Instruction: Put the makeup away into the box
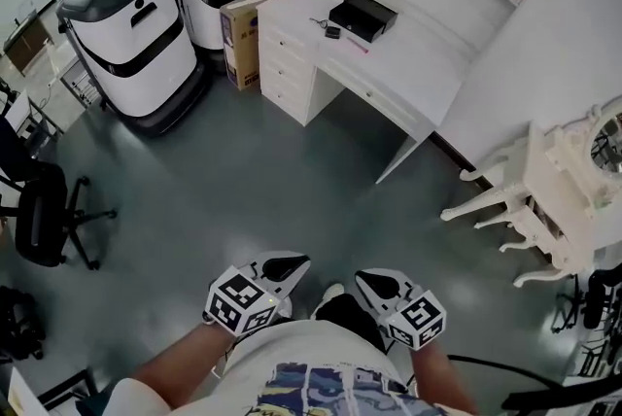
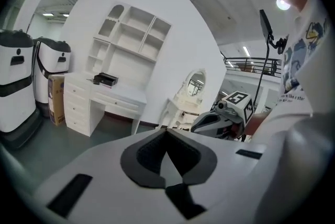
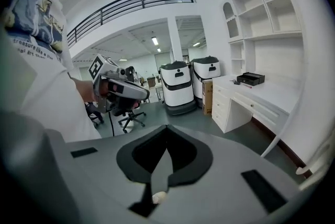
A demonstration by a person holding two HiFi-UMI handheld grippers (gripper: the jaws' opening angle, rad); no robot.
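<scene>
1. A broad stretch of grey floor point(image 1: 272, 171) lies open between the person and the white desk point(image 1: 408, 54).
2. This open floor is edged by a black office chair point(image 1: 41, 222) at the left and two white-and-black wheeled units point(image 1: 126, 35) at the far left. A cardboard box point(image 1: 243, 40) stands just beside the desk's drawers, and the curved legs of a white vanity table point(image 1: 559, 171) reach in from the right. A white wall runs diagonally behind the desk.
3. The left gripper point(image 1: 292, 263) and the right gripper point(image 1: 367, 280) are held close to the person's body, side by side and apart from each other, both angled downward.
4. Each gripper's jaws are pressed together at the tips, with nothing between them.
5. The black box point(image 1: 362, 16) sits open on the desk top, well apart from both grippers, across the open floor.
6. Just beside the box lie a small dark item point(image 1: 332, 32) and a thin reddish stick point(image 1: 356, 44), both too small to identify.
7. Counts: two grippers, two wheeled units, one cardboard box, one desk, one black box, one office chair, one vanity table.
</scene>
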